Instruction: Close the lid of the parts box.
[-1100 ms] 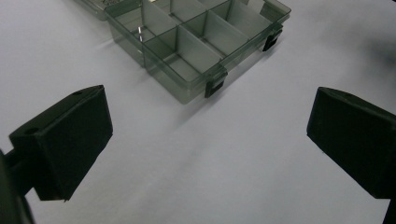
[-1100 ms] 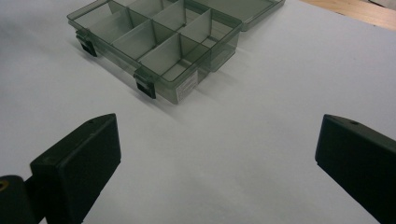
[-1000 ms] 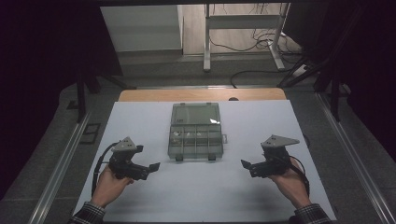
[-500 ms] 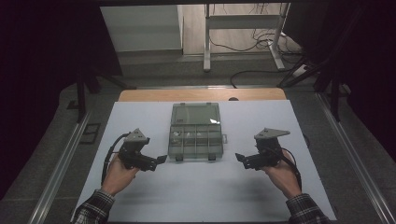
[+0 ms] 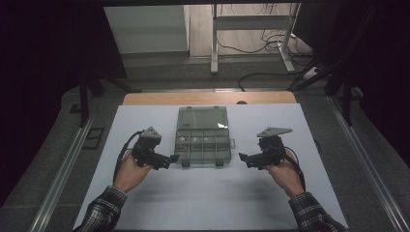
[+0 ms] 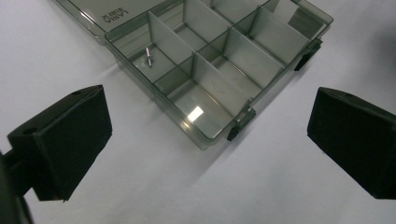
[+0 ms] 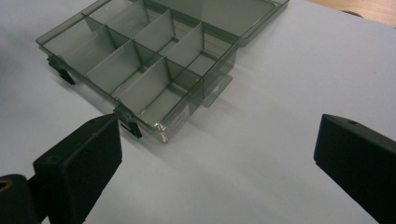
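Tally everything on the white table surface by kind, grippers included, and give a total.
Clear compartment boxes, lid open: 1, the organizer box
Small metal parts inside it: 1, a small screw-like piece in one compartment
Handheld grippers: 2, left gripper and right gripper, both with jaws apart and holding nothing
Total: 4

A compartment box (image 5: 202, 136) lies open on the desk (image 5: 203, 198), its lid folded back behind the tray. The left claw (image 5: 173, 158) sits just left of its front corner, the right claw (image 5: 241, 158) just right. A small screw (image 6: 149, 58) lies in a left compartment.
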### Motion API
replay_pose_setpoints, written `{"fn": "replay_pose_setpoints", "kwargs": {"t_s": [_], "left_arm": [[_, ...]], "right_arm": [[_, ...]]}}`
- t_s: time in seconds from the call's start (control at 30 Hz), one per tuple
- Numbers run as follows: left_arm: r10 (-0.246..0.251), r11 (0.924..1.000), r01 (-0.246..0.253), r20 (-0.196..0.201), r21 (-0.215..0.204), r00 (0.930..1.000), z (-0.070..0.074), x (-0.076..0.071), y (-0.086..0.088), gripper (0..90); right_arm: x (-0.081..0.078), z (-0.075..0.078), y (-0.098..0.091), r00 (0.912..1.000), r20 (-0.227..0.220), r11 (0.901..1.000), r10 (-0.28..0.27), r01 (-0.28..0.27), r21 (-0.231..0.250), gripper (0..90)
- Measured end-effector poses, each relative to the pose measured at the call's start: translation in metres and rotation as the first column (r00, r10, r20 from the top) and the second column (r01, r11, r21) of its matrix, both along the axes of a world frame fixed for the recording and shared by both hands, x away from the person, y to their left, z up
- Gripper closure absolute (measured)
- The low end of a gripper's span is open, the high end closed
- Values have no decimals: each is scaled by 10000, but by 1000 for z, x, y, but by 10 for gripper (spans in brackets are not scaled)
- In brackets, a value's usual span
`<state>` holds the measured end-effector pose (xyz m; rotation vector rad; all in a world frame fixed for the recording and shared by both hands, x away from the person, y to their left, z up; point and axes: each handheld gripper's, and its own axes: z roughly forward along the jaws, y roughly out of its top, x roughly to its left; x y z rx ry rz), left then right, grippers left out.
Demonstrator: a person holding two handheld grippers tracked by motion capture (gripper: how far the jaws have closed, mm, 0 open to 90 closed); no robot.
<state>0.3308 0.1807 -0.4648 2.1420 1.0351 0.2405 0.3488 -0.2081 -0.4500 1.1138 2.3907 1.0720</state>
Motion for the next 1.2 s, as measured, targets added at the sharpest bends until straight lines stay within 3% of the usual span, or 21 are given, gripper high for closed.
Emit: {"fn": "replay_pose_setpoints", "kwargs": {"t_s": [0.3, 0.6, 0.83, 0.97, 1.1, 1.2], "left_arm": [[-118, 9999, 119, -217, 49, 9997, 0, 15, -6, 1], [-385, 9982, 396, -249, 441, 9989, -2, 27, -17, 45], [-539, 9980, 547, -272, 308, 9982, -4, 36, -24, 177], [-671, 9966, 681, -224, 473, 9975, -5, 42, -33, 267], [-803, 9961, 813, -267, 357, 9964, -7, 47, -37, 372], [-920, 9942, 932, -252, 543, 9954, -9, 49, -41, 478]], "right_arm": [[13, -2, 13, 10000, 9, 10000, -69, 69, -69, 10], [27, -4, 22, 9995, -224, 9996, -223, 219, -155, 10], [38, -8, 28, 9986, -312, 9989, -431, 425, -210, 0], [46, -8, 33, 9981, -362, 9985, -508, 500, -241, 0], [55, -8, 39, 9974, -450, 9982, -564, 553, -238, 0], [62, -9, 44, 9969, -531, 9979, -585, 569, -296, 0]]}}
